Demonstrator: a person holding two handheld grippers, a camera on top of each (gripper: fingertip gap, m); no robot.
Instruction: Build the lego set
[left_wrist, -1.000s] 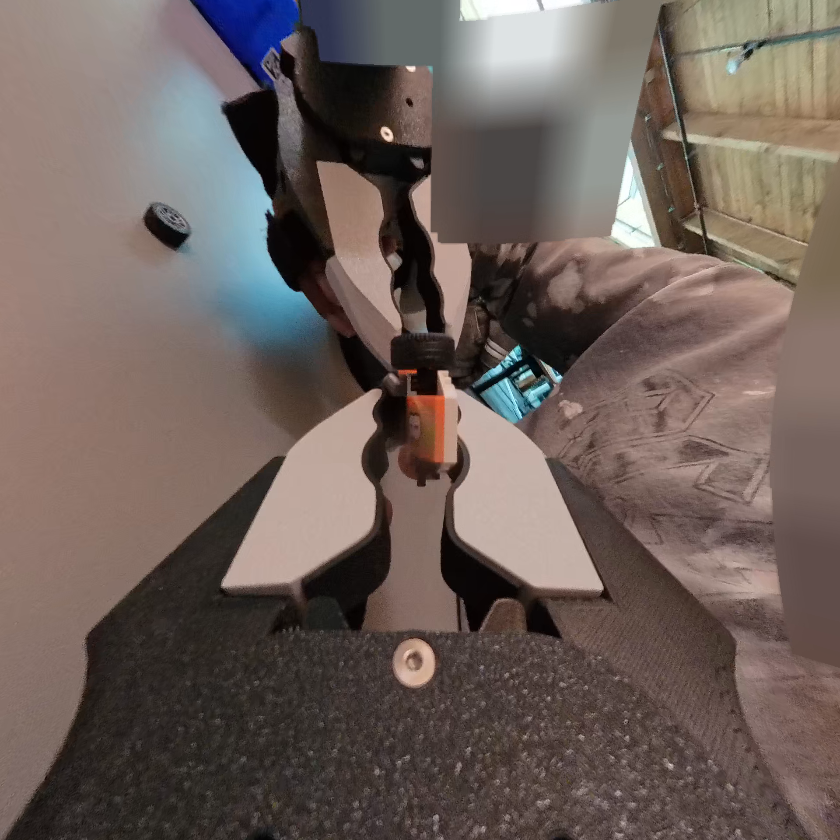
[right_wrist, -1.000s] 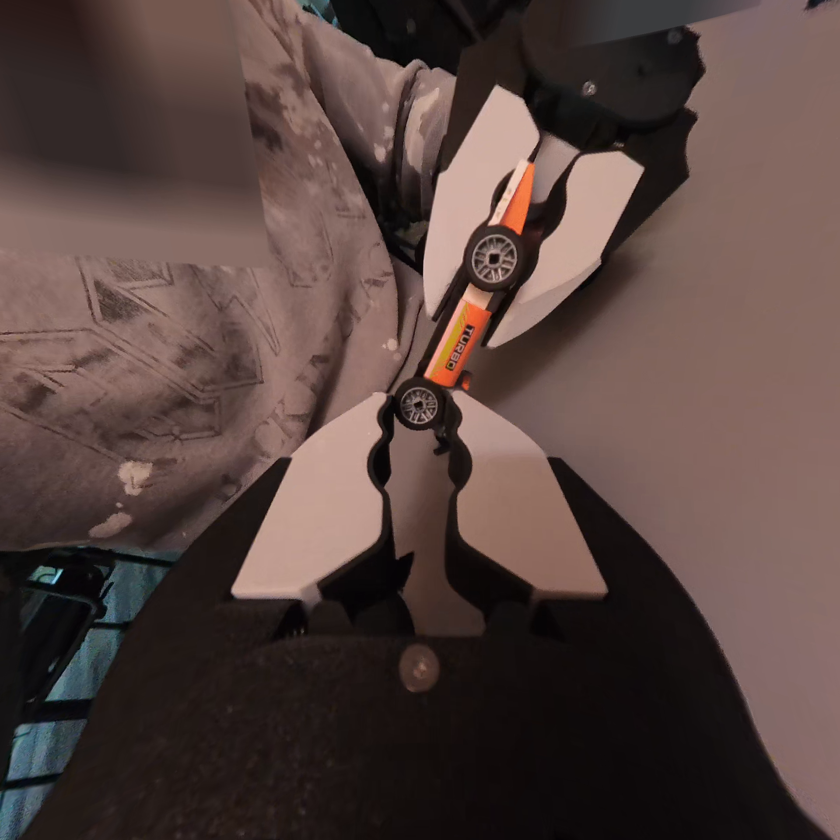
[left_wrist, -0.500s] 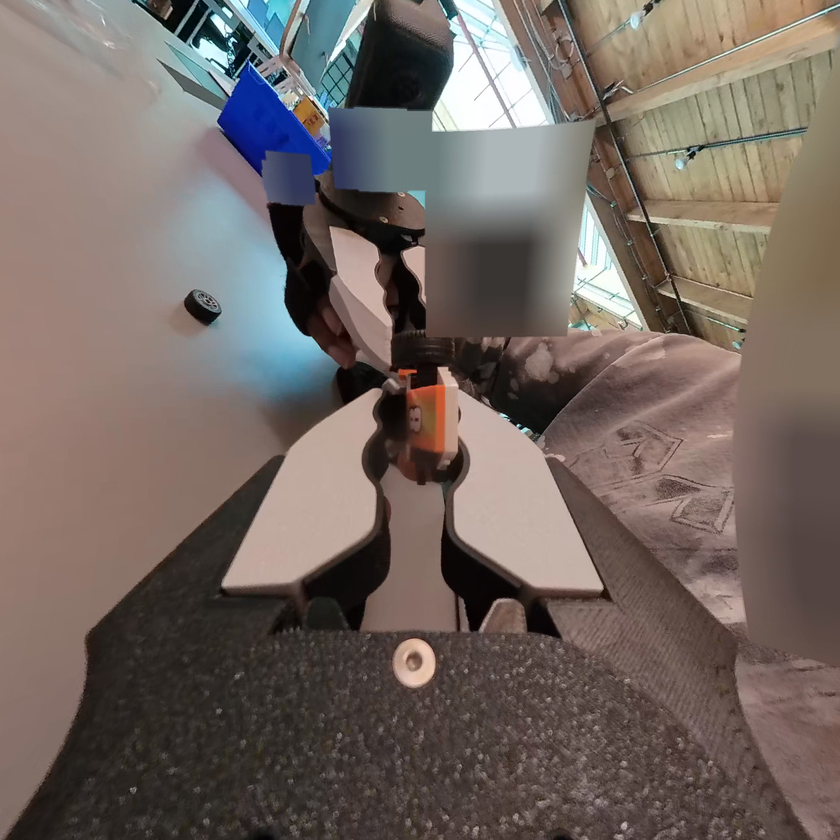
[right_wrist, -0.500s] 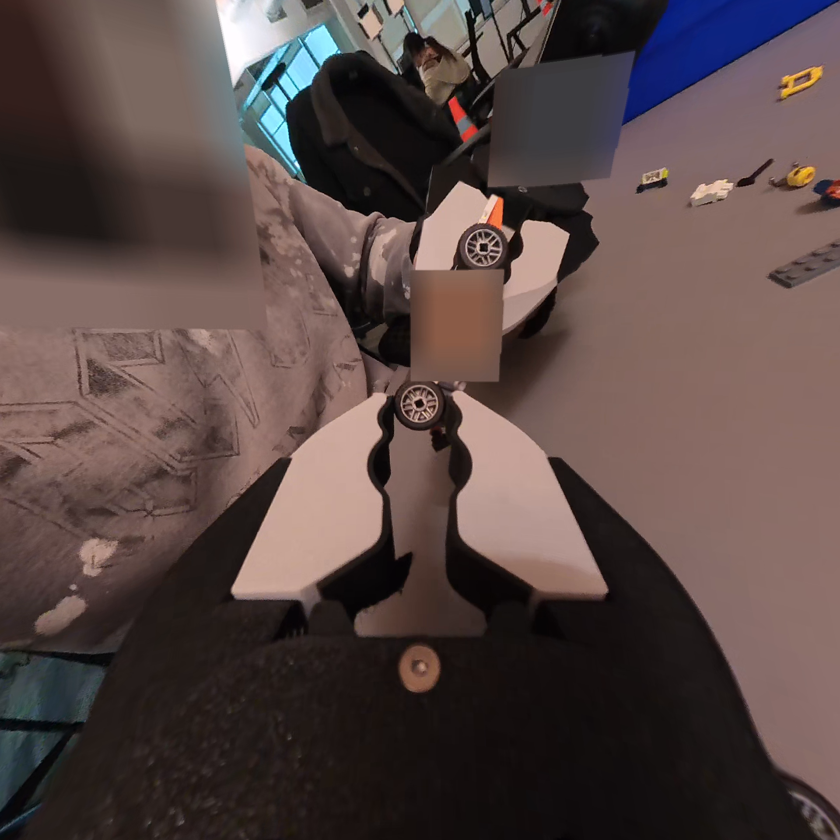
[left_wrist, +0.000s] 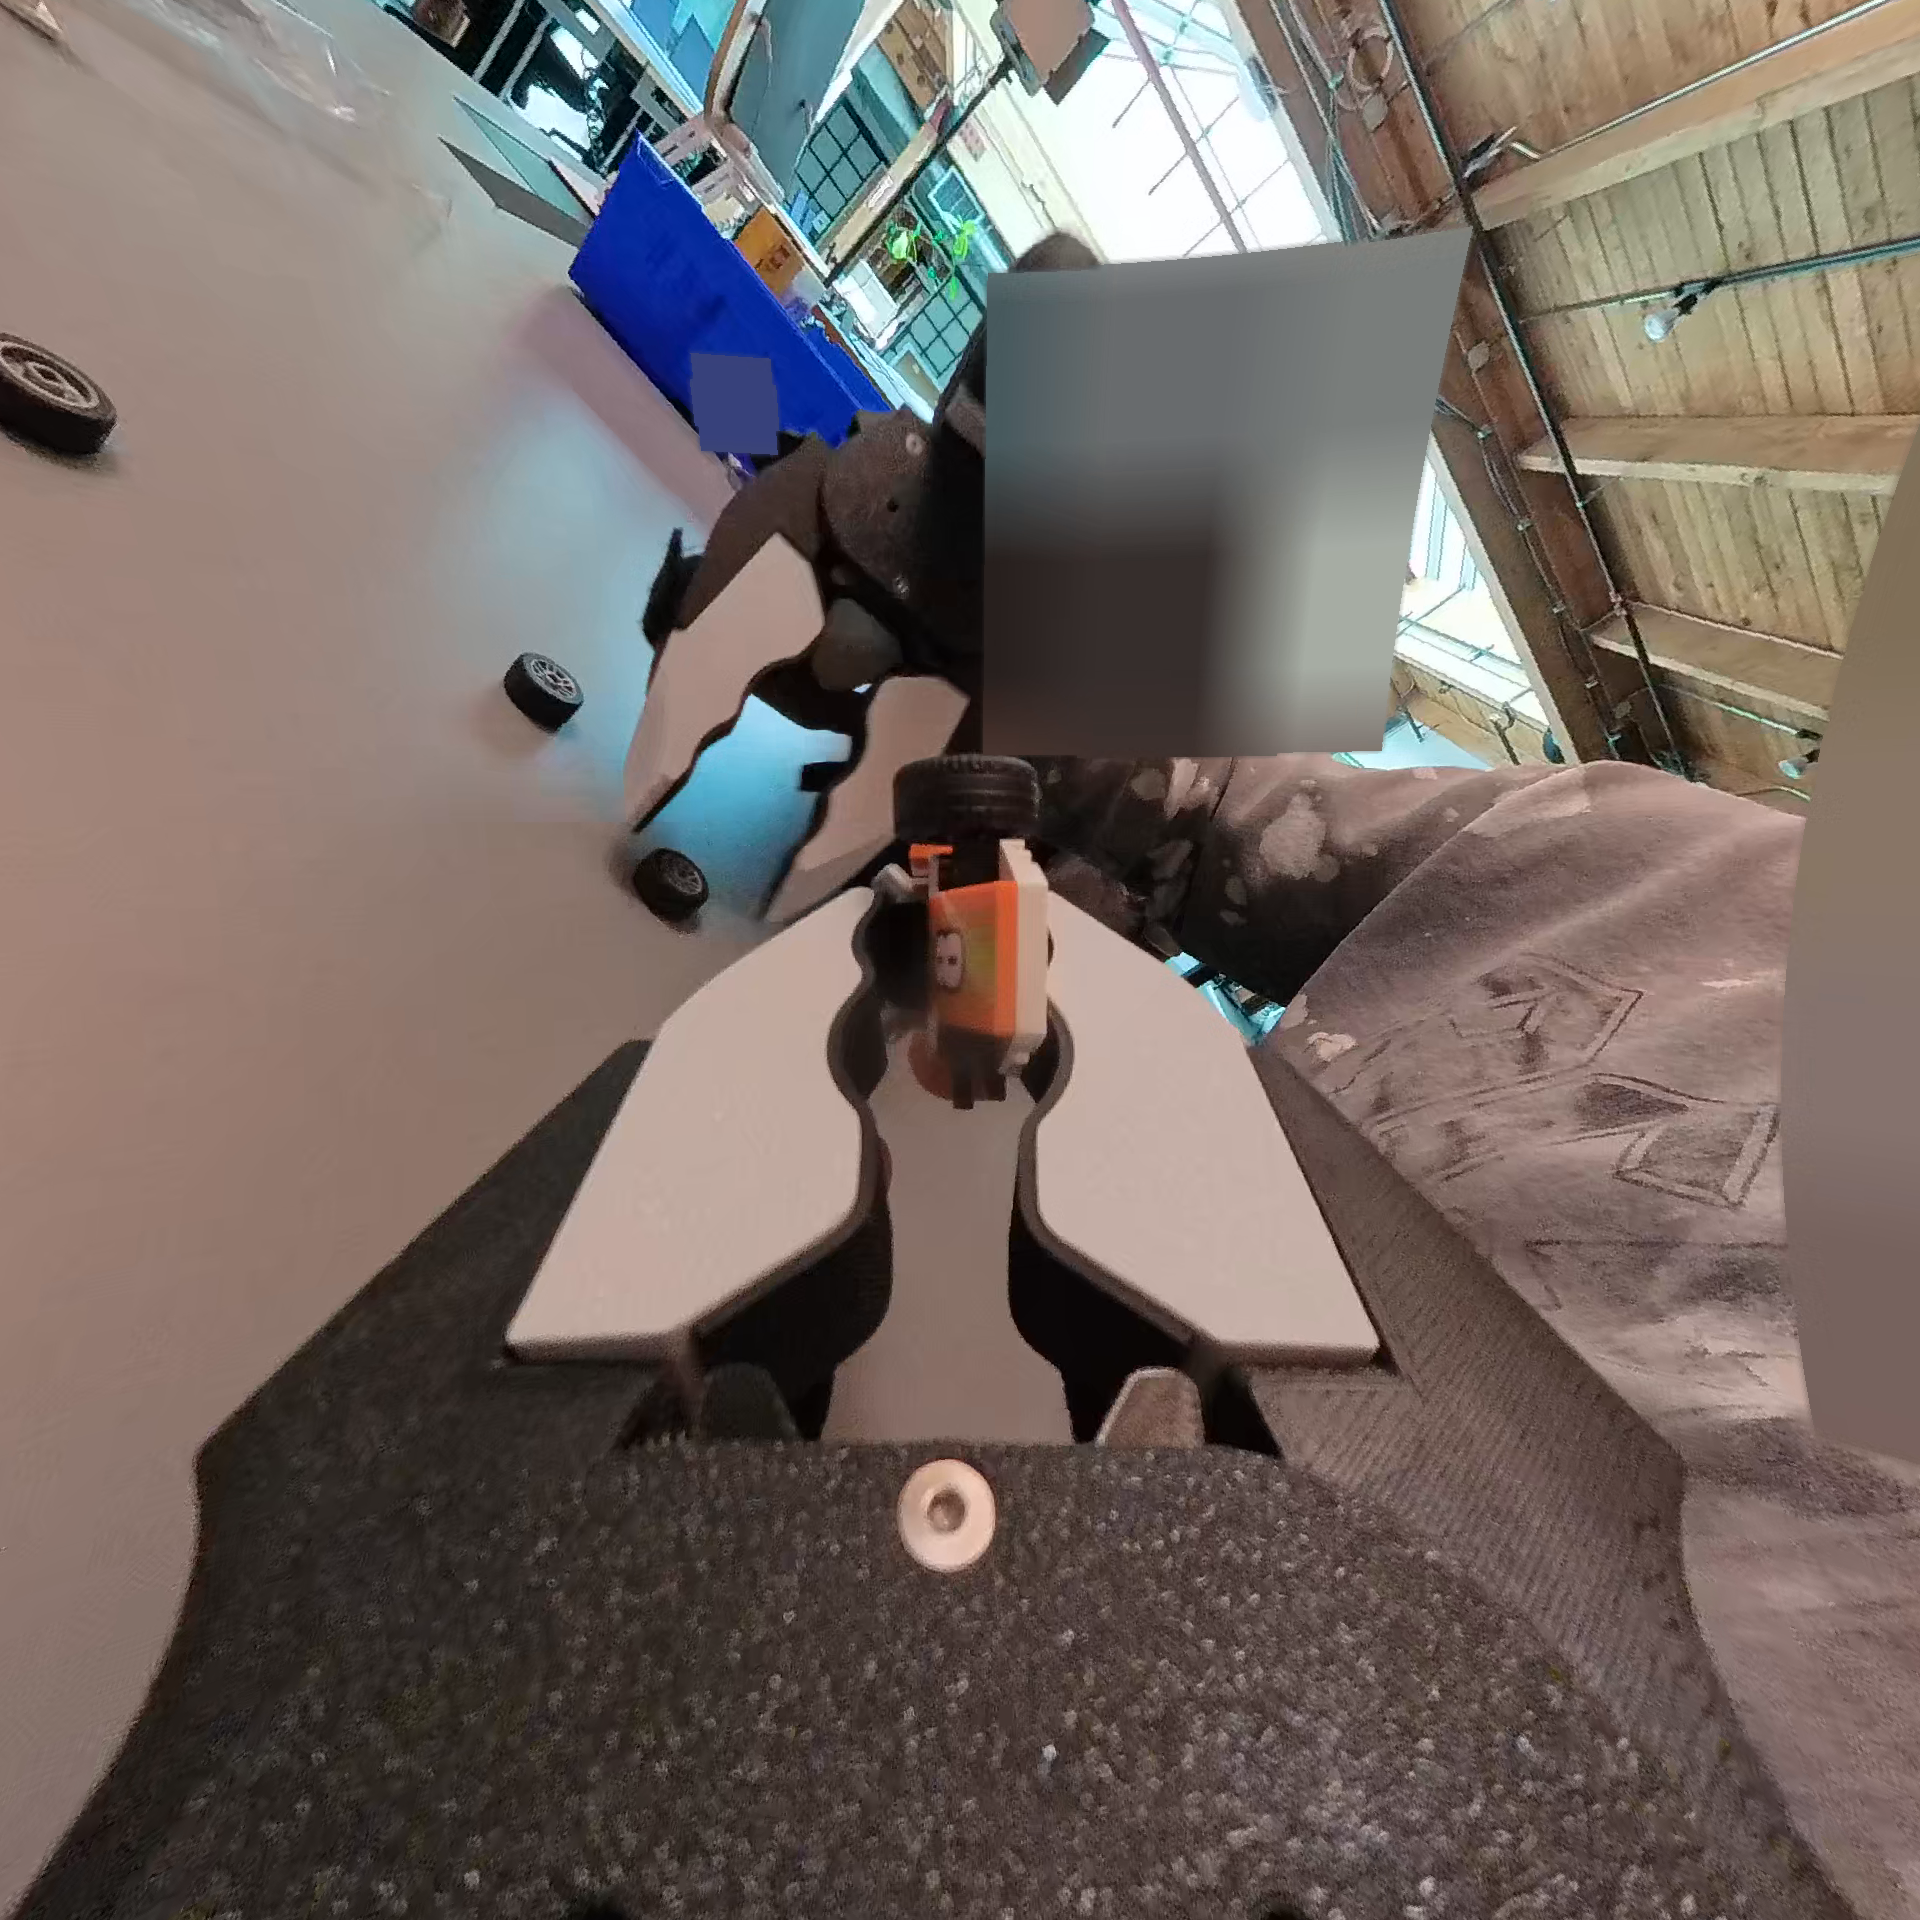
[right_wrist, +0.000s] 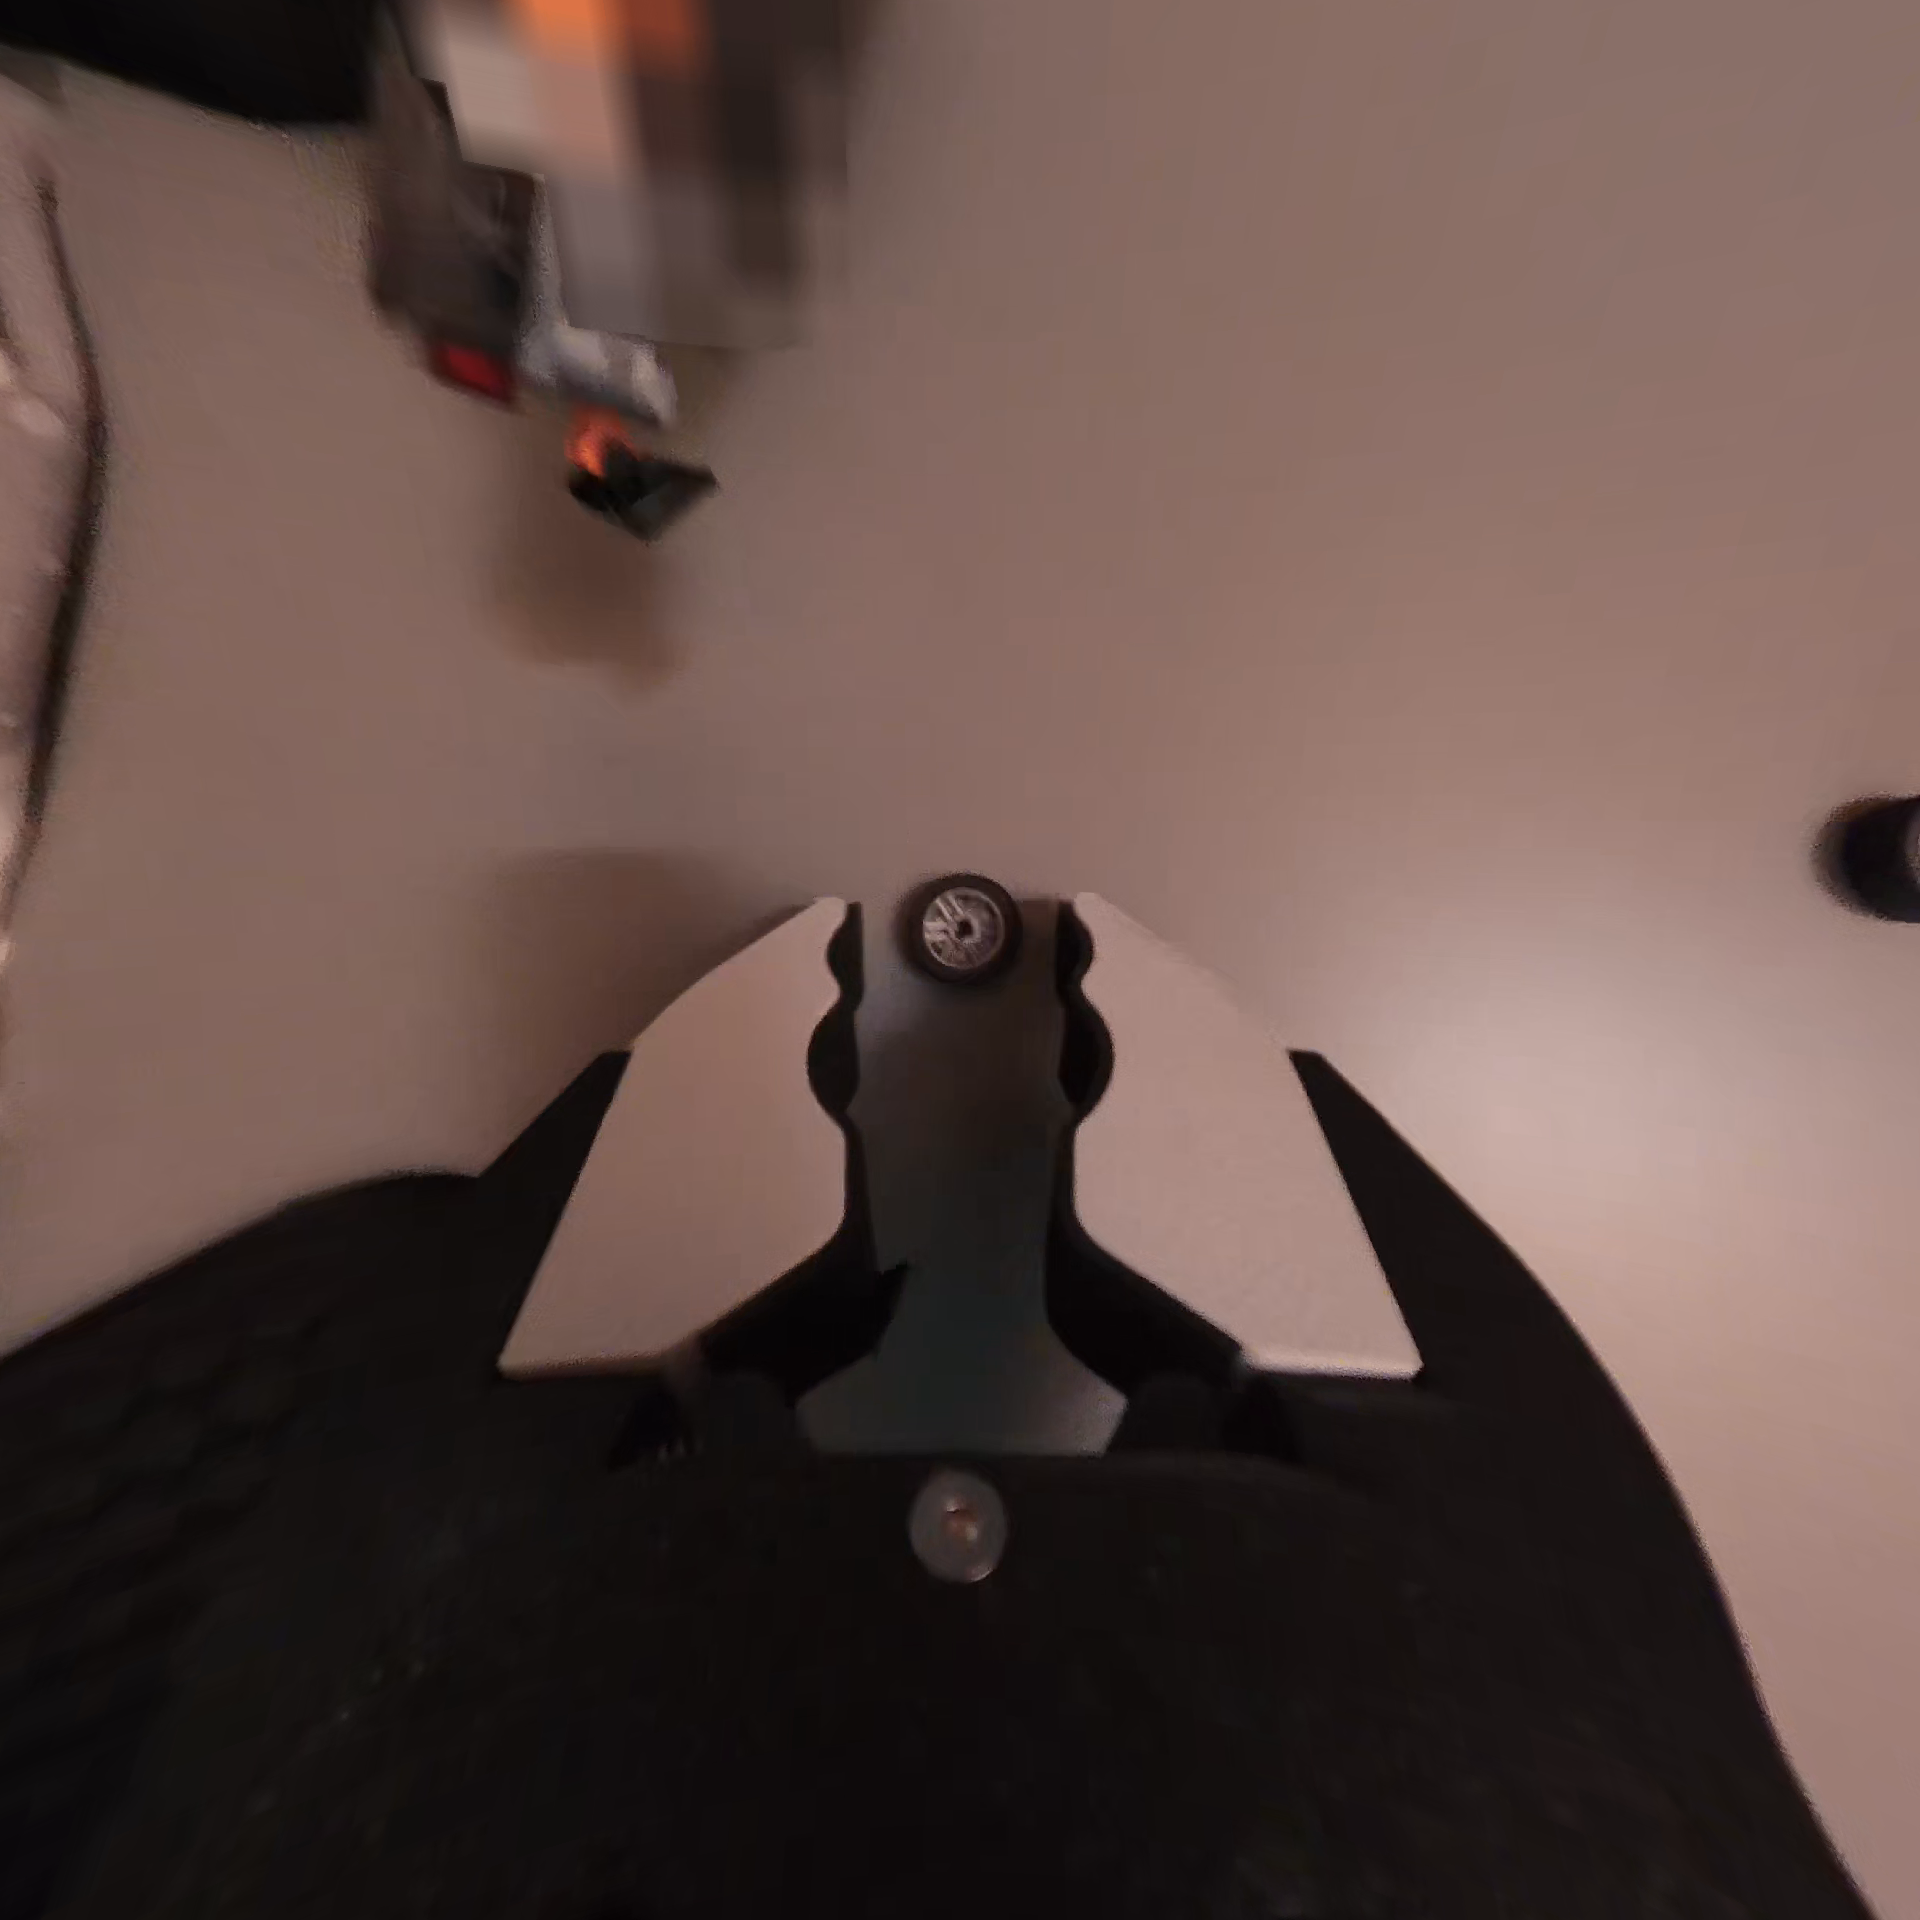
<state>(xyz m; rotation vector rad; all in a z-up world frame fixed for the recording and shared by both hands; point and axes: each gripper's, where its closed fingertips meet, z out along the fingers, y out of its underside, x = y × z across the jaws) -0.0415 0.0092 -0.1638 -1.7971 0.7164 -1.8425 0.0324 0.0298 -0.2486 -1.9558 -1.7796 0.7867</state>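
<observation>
Here, the left gripper (left_wrist: 951, 935) clamps an orange-and-white lego car (left_wrist: 977, 971) bearing a printed sticker; the right gripper (right_wrist: 961, 920), spread wide, frames a loose wheel (right_wrist: 959, 928) at 12 o'clock on the table (right_wrist: 1351, 520).

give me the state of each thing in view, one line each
left gripper: shut on the orange lego car
orange lego car: held off the table, one wheel on its far end
right gripper: open, fingers either side of a loose wheel
loose wheel: flat on the table
second wheel: loose on the table
</observation>
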